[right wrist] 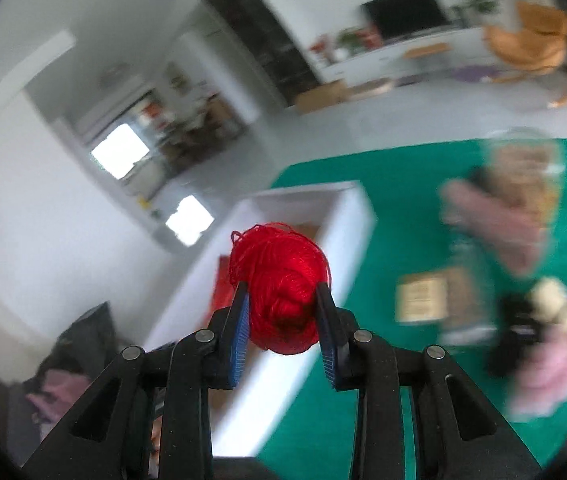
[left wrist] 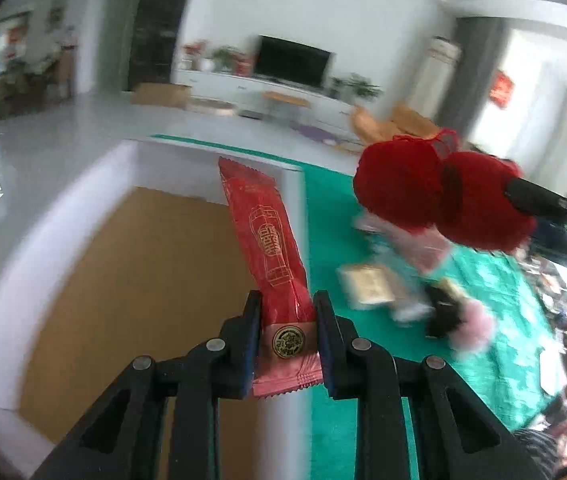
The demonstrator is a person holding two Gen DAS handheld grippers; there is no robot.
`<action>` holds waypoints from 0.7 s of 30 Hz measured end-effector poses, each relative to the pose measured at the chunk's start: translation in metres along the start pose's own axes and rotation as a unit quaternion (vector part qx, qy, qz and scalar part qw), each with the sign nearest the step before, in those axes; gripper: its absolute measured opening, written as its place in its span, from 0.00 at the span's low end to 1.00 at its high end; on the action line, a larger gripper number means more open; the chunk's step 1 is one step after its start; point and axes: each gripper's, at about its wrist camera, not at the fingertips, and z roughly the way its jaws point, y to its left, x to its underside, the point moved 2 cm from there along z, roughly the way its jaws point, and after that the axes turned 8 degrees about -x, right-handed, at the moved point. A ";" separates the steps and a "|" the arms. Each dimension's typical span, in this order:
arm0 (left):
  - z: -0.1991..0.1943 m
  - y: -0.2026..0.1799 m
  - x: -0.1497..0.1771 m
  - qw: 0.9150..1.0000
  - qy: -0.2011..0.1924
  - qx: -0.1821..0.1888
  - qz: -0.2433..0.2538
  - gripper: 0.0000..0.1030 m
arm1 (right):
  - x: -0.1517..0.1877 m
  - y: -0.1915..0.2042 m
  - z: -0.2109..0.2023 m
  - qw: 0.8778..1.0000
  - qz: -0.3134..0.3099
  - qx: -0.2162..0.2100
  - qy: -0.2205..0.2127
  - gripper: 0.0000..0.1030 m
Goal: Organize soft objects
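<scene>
My left gripper point(left wrist: 287, 300) is shut on a long red foil packet point(left wrist: 267, 240) with gold print, held above the white-walled box point(left wrist: 83, 208) with a brown cardboard floor. My right gripper point(right wrist: 283, 292) is shut on a red ball of yarn point(right wrist: 283, 284), held in the air above the same white box point(right wrist: 347, 216). The yarn ball point(left wrist: 435, 196) with the right gripper's fingers on it also shows at the right of the left wrist view, above the green cloth point(left wrist: 331, 240).
On the green tablecloth point(right wrist: 363, 360) lie a tan flat packet point(left wrist: 367, 284), a black item with pink fluff point(left wrist: 455, 320) and other blurred soft things point(right wrist: 515, 216). A TV and cabinet stand at the far wall. A dark bag point(right wrist: 75, 360) lies on the floor left.
</scene>
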 end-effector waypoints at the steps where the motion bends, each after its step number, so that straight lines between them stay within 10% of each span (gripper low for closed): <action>1: 0.000 0.011 0.001 1.000 0.000 -0.030 -0.002 0.28 | 0.003 0.010 0.018 1.000 -0.004 -0.011 0.011 0.32; 3: 0.005 0.032 0.005 0.996 0.005 -0.084 -0.007 0.74 | 0.014 0.023 0.051 0.999 -0.005 -0.029 0.029 0.52; 5: 0.010 0.049 0.013 0.992 0.007 -0.120 -0.022 0.98 | 0.025 0.022 0.079 0.998 0.010 -0.043 0.048 0.76; 9: 0.016 0.040 0.026 0.992 0.015 -0.123 -0.018 0.98 | 0.039 -0.002 0.073 0.999 0.003 0.003 0.036 0.75; 12: 0.015 0.001 0.031 0.997 0.005 -0.077 0.010 0.98 | 0.057 -0.042 0.036 0.993 -0.027 0.119 -0.002 0.75; 18: 0.032 -0.127 0.060 0.993 0.038 0.054 0.102 0.98 | 0.157 -0.144 -0.055 0.918 0.004 0.394 -0.037 0.74; 21: 0.073 -0.189 0.096 0.983 0.074 0.071 0.149 0.98 | 0.196 -0.191 -0.071 0.893 0.031 0.448 -0.001 0.74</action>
